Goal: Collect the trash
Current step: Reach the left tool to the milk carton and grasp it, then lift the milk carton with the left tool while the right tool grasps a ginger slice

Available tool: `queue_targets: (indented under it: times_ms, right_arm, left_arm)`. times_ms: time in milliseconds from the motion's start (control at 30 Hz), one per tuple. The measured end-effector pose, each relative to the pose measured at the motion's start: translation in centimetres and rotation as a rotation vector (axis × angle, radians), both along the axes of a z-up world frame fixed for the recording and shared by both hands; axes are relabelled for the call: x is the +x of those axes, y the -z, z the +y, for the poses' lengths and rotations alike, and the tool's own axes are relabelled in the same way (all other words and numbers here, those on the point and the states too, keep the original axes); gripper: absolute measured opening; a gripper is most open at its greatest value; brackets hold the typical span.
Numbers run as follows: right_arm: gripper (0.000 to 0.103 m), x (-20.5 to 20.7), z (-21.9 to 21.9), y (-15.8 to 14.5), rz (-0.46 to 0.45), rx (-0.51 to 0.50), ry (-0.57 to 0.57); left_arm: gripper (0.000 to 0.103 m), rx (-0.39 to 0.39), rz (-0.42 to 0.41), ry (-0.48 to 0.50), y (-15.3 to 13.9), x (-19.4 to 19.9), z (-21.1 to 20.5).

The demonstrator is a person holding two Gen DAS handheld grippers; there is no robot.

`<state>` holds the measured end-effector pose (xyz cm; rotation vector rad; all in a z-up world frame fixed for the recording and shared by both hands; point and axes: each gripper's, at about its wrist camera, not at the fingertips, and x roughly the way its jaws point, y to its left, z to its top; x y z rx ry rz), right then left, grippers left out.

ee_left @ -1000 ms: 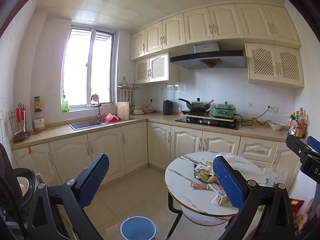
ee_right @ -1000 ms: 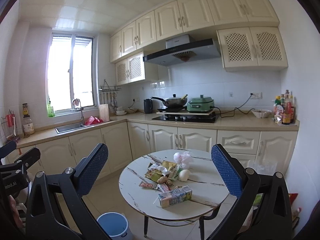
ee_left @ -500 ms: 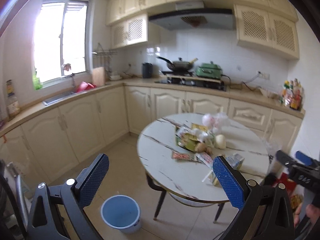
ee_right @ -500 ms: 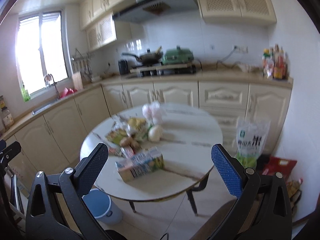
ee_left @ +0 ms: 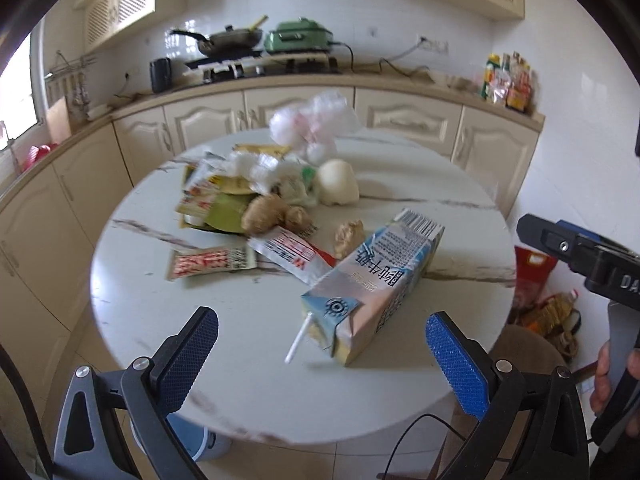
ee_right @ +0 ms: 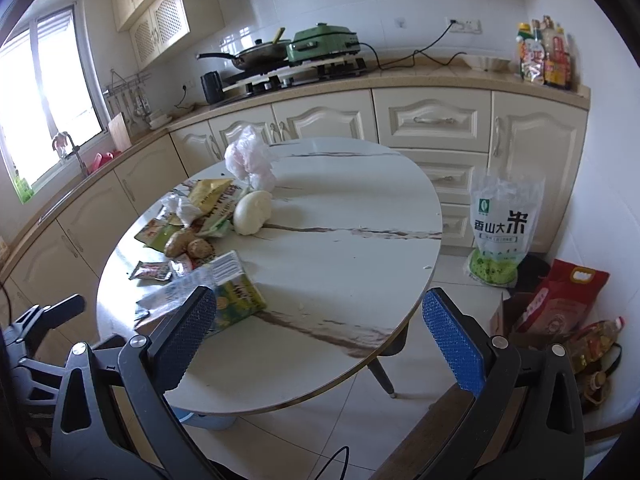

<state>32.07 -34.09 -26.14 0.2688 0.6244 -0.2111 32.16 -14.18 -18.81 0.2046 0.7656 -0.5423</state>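
Both views now close over table (ee_left: 248,380); left claw (ee_left: 322,344) and right claw (ee_right: 319,322) spread wide, empty; milk carton (ee_left: 376,280) nearest, likely first pick.

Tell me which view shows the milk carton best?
The left wrist view. There the milk carton lies whole and unobstructed between the open fingers, straw and print visible. In the right wrist view the carton is partly hidden behind the right gripper's left finger.

Milk carton (ee_left: 376,280) toppled beside wrappers (ee_left: 212,261)
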Motion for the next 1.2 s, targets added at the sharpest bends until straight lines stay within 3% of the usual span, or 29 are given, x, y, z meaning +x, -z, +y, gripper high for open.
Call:
queue_targets:
  times_ms: [133, 200, 267, 367, 533, 800, 967, 1067, 1200]
  right_arm:
    - [0.103, 2.1, -0.7, 1.1, 0.034, 0.004, -0.007]
    - [0.103, 3.0, -0.8, 1.6, 0.045, 0.006, -0.013]
    - [0.103, 3.8, -0.8, 2.0, 0.057, 0.011, -0.017]
    - [0.103, 5.0, -0.8, 2.4, 0.062, 0.021, -0.032]
    - [0.103, 7.4, 0.2, 2.3, 0.073, -0.001, -0.065]
    - [0.103, 10.3, 2.6, 2.9, 0.098, 0.002, -0.123]
    - [0.103, 11.2, 3.7, 3.1, 0.116, -0.001, -0.151]
    - [0.103, 12.0, 4.7, 3.2, 0.131, -0.009, -0.175]
    - [0.103, 13.3, 7.0, 3.6, 0.160, -0.013, -0.247]
  left_arm:
    - [0.096, 0.032, 0.029, 0.010, 1.5, 5.3, -1.3]
    - [0.086, 0.025, 0.056, 0.024, 1.5, 7.1, -1.4]
    - [0.058, 0.024, 0.075, 0.029, 1.7, 8.4, -1.6]
    - [0.043, -0.023, 0.082, 0.050, 1.7, 9.6, -1.1]
    - [0.039, -0.149, 0.042, 0.033, -0.3, 9.6, 2.7]
    - [0.034, -0.270, -0.044, 0.001, -3.0, 8.8, 9.6]
    - [0.034, -0.248, -0.088, -0.085, -1.7, 9.2, 12.8]
    - [0.034, -0.188, -0.128, -0.148, -1.3, 9.7, 13.9]
    - [0.034, -0.178, -0.123, -0.198, -0.6, 10.6, 15.2]
